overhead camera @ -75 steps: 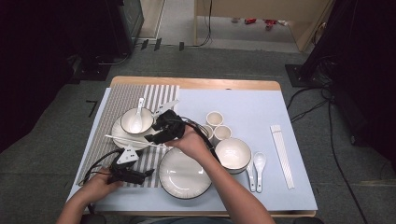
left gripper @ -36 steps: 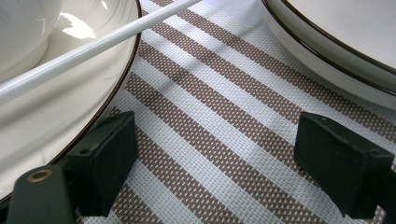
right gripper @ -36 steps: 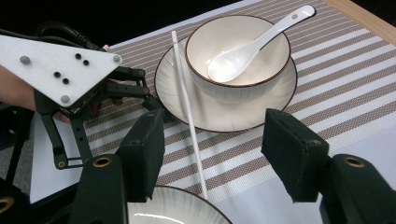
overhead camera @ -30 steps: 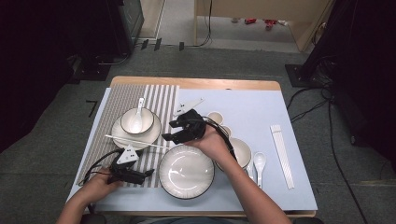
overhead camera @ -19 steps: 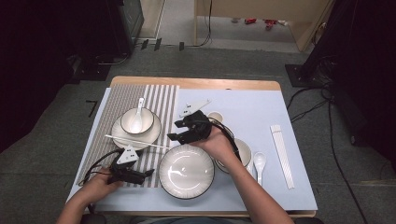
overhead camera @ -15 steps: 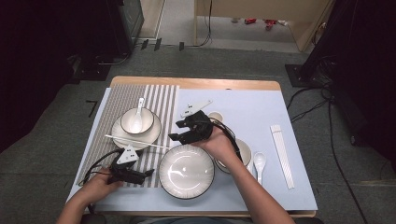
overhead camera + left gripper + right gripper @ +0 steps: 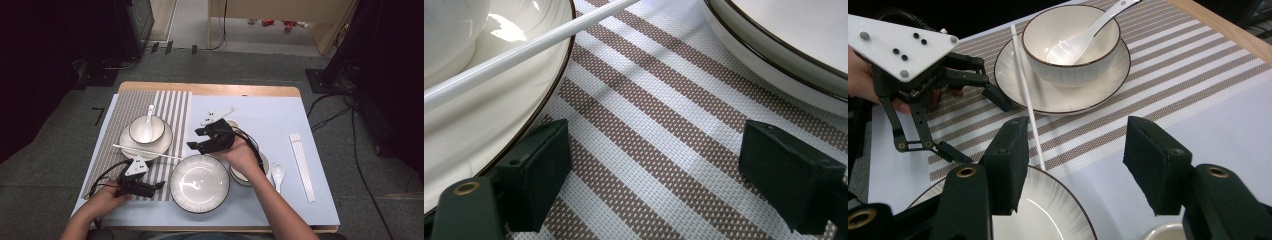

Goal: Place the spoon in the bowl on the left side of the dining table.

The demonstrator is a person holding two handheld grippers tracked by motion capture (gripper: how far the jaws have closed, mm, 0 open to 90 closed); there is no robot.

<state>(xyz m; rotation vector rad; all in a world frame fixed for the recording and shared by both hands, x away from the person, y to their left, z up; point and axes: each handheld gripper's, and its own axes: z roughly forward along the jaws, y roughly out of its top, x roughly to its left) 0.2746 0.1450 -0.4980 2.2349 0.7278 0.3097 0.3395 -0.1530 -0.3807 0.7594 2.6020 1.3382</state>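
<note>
Over the large dark-rimmed white plate (image 7: 199,183), your right gripper (image 7: 206,139) has drawn back from the white chopstick (image 7: 146,151), jaws open, empty; left gripper (image 7: 150,187) open, resting on the striped mat (image 7: 664,145).

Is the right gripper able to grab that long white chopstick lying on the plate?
Probably yes. The right gripper hovers open and empty above the table, and the chopstick lies just ahead of its jaws with its near end resting on the striped mat. Nothing lies between them; the left gripper sits off to the side.
</note>
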